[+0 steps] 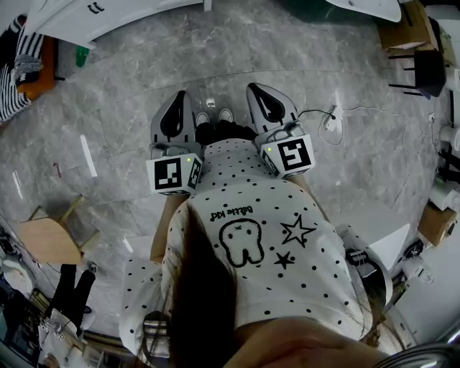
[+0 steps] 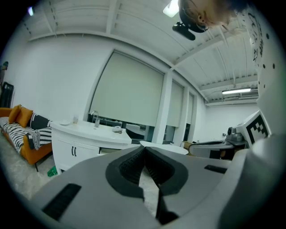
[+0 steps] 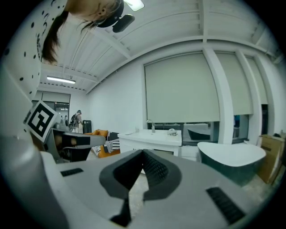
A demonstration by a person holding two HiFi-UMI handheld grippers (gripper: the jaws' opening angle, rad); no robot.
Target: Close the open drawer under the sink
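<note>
The white sink cabinet [image 2: 73, 145] with its tap [image 2: 94, 119] stands several steps ahead, left of centre in the left gripper view. It also shows in the right gripper view as the sink cabinet [image 3: 149, 137] and at the head view's top left as the sink cabinet [image 1: 93, 13]. A darker gap under its countertop is mostly hidden behind my jaws, so the drawer itself is not clear. My left gripper [image 1: 180, 95] and right gripper [image 1: 256, 89] are held side by side at waist height over the floor. Both are shut and empty, far from the cabinet.
A white bathtub [image 3: 232, 156] stands right of the cabinet. An orange sofa [image 2: 24, 134] with striped cushions is at the left. A wooden stool [image 1: 47, 237], cardboard boxes [image 1: 402, 29] and a cable [image 1: 338, 118] lie around on the grey marble floor [image 1: 129, 108].
</note>
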